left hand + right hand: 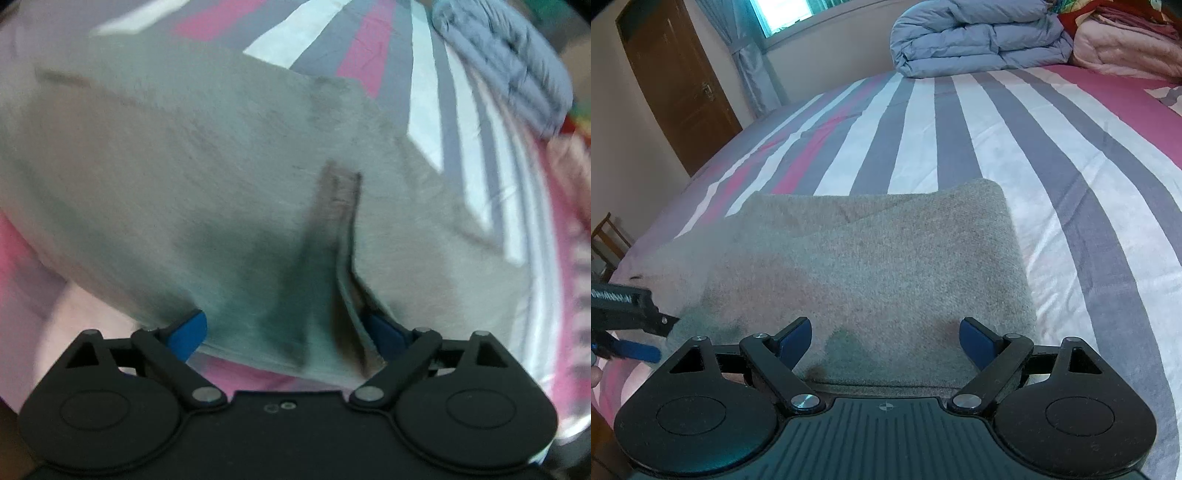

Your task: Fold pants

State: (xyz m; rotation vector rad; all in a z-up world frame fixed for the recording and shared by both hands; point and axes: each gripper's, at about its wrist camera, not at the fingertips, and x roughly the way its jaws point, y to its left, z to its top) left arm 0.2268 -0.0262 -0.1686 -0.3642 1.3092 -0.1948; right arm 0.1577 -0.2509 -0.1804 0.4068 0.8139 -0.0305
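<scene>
Grey pants (871, 266) lie folded between open right tongs (886, 343).

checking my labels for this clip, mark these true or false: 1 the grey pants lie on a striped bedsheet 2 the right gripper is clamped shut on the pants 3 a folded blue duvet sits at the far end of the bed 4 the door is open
1. The grey fleecy pants lie on the striped pink, grey and white bedsheet: true.
2. The right gripper is clamped shut on the pants: false, it is open, its blue pads wide apart over the near edge.
3. A folded blue duvet sits at the far end: true.
4. The brown wooden door is open: false, it is closed.
</scene>
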